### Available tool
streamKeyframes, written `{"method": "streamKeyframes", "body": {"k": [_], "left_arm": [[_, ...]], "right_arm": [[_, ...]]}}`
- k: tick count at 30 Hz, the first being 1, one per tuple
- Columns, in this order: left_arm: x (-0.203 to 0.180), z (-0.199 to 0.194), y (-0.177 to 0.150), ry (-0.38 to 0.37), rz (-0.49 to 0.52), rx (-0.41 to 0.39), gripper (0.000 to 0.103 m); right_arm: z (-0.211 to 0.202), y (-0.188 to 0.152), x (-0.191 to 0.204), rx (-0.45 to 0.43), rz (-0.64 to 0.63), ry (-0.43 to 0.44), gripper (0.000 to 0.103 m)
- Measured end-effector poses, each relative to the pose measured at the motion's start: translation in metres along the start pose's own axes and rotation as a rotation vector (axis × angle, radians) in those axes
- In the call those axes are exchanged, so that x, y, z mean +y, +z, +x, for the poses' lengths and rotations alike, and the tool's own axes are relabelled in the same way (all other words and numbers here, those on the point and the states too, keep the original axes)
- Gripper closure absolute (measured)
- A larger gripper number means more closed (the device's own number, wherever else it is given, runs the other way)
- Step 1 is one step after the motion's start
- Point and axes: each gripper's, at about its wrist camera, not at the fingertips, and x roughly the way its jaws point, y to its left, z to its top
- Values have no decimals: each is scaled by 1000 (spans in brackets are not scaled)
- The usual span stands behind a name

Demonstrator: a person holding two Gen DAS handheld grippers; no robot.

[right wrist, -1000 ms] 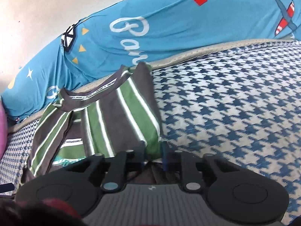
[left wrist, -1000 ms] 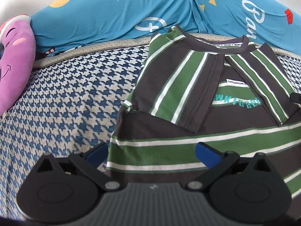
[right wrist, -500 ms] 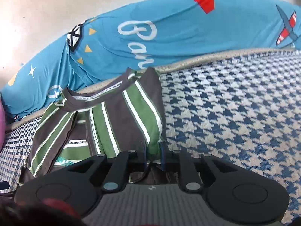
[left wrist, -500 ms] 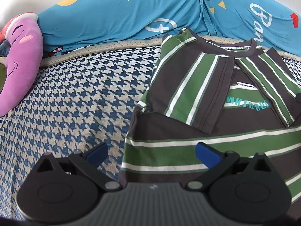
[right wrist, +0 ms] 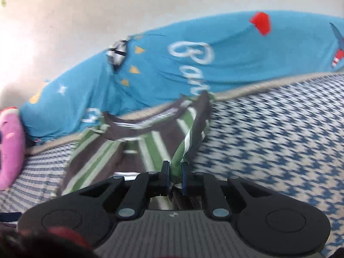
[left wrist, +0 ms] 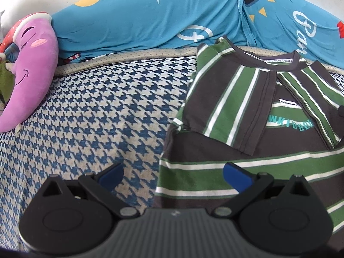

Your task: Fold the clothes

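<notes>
Right wrist view motion-blurred; striped shirt (left wrist: 247, 111) cut off at left wrist view's right edge.

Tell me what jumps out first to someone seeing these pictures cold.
The green and brown striped shirt lies on the blue houndstooth cover, both sleeves folded in. The right gripper is pinching its edge, while the left gripper hangs open over the shirt's near corner. Behind runs a bright blue bolster, with a purple plush toy at far left.
</notes>
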Motion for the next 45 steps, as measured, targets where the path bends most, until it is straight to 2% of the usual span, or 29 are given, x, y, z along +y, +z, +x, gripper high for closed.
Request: {"method": "streamKeyframes", "body": {"k": [7,11,15,20,24,31,35,45], "left_arm": [[26,-7,1,16,-50,-8,0],[48,-10,-1,38,-79,-13,0],[72,-10,-7,69,-100,-7,0],[99,-5,-17,100,-126,21,0],[111,-3,-22,103,-138,26,0],[109,-8,-21,91,-154,11,0],[105,-13,-19,88,-148,-8,0],[103,-12,-1,60,-197,-26,0]], "right_arm": [[6,18,73,-14,-89,139,91],[15,11,122,-11,-161,262,91],[36,-9,159,36,-234,327,90],[57,-29,169,93,-226,322,87],[51,-26,168,82,-228,332,85],[49,-20,164,91,-221,335,81],[46,-10,164,62,-226,326,79],[67,-2,183,59,-324,303,76]]}}
